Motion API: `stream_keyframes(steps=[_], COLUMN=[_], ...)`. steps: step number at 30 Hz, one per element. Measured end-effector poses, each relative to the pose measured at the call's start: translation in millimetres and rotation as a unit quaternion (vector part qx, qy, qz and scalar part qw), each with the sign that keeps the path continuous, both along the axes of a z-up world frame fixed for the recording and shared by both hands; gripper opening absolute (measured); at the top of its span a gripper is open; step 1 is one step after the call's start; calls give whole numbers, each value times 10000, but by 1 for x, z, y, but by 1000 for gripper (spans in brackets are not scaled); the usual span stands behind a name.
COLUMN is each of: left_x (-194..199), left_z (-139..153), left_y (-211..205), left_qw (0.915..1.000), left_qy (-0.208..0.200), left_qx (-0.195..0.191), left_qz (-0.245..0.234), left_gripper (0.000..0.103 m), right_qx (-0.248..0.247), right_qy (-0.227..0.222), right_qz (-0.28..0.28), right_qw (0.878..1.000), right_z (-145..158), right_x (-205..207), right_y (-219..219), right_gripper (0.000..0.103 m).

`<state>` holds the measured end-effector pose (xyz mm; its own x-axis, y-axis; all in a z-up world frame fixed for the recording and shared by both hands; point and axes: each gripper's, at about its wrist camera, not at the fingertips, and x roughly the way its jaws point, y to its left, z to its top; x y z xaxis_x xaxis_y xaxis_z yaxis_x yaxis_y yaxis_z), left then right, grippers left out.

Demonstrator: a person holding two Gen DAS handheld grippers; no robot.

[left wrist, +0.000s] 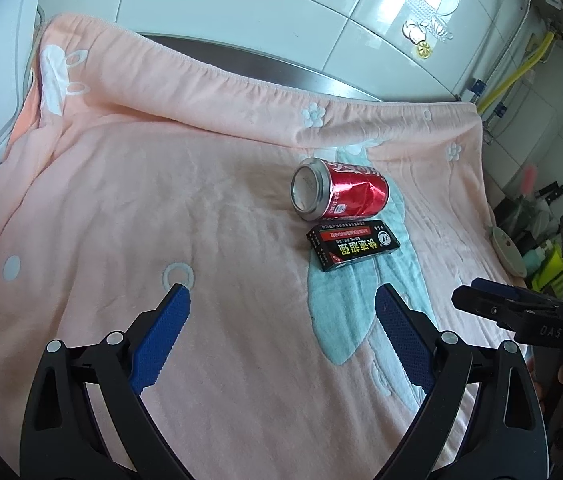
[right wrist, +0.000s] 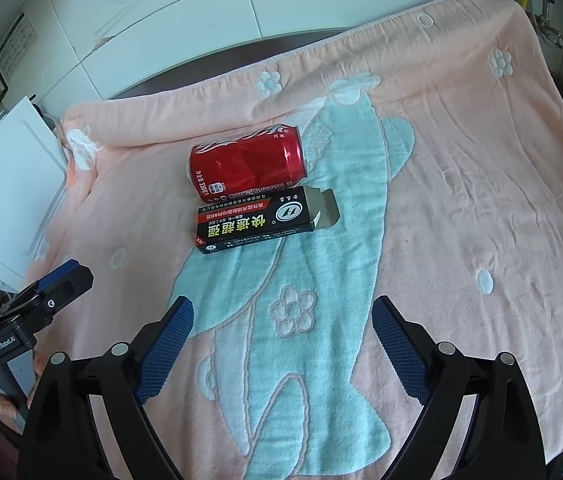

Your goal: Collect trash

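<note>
A dented red aluminium soda can (left wrist: 339, 189) lay on its side touching a small black cardboard box (left wrist: 352, 249) on the pink flowered towel (left wrist: 161, 208), while the left gripper (left wrist: 281, 336) and right gripper (right wrist: 283, 346) both hung wide open, empty.

Red can (right wrist: 246, 163), black box (right wrist: 255, 220), pink flowered towel (right wrist: 461, 200).
</note>
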<state>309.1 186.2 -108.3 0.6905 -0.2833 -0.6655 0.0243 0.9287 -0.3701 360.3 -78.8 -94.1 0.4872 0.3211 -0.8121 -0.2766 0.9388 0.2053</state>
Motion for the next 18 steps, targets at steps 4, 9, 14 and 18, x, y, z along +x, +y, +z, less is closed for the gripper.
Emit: stream_keyframes(steps=[4, 9, 14, 18], left_x=[-1, -2, -2, -1], left_z=[2, 3, 3, 2], left_y=[0, 0, 1, 0], left_qw=[10000, 10000, 10000, 10000], left_qy=[-13, -18, -27, -21], left_qx=[33, 17, -25, -53], left_qz=[7, 10, 31, 22], left_gripper=[92, 92, 92, 92], right_qx=[-4, 14, 26, 29], right_qy=[4, 9, 13, 20], right_qz=[12, -7, -2, -1], right_qw=[10000, 10000, 10000, 10000], right_z=[0, 0, 0, 0], right_x=[0, 0, 0, 0], right_y=[0, -2, -2, -2], right_gripper=[88, 88, 88, 88])
